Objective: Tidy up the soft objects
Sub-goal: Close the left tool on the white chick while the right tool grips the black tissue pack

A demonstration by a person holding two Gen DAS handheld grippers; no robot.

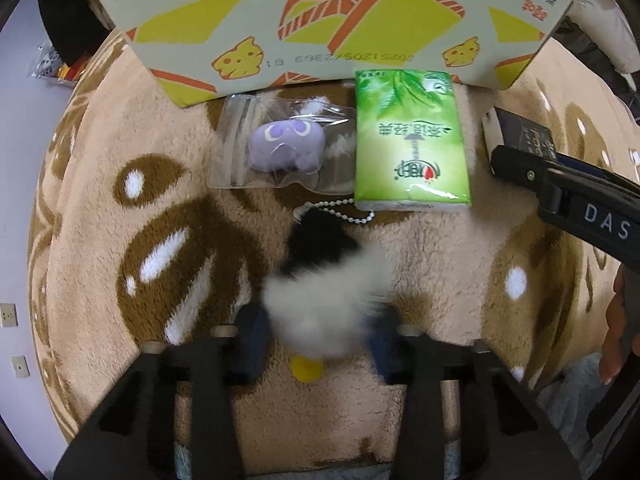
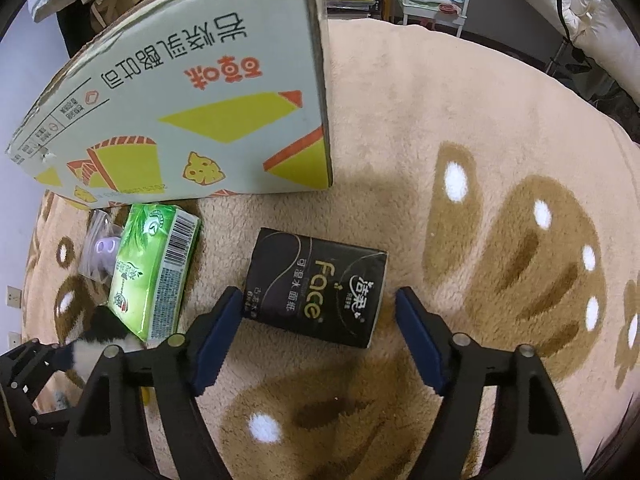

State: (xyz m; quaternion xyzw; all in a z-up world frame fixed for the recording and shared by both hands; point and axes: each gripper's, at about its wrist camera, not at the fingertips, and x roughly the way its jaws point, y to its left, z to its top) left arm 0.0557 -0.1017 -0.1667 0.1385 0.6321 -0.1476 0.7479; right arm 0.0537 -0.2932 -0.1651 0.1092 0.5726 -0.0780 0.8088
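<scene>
1. Plush rug (image 2: 400, 120), beige with brown paw prints, carries every item.
2. Cardboard box (image 1: 320, 20), printed yellow and orange, stands at the rug's far edge.
3. Purple toy in clear bag (image 1: 280, 148) and green tissue pack (image 1: 412, 144) lie side by side just before the box.
4. Black-and-white fluffy keychain (image 1: 324, 292), blurred, sits clamped between the left gripper (image 1: 320, 340) pads near the rug's middle.
5. Black tissue pack (image 2: 316, 284) lies between the right gripper (image 2: 320, 308) pads; left pad touches it, right pad stands apart.

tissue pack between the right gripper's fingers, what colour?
Black tissue pack with gold lettering; clearest in the right wrist view.
</scene>
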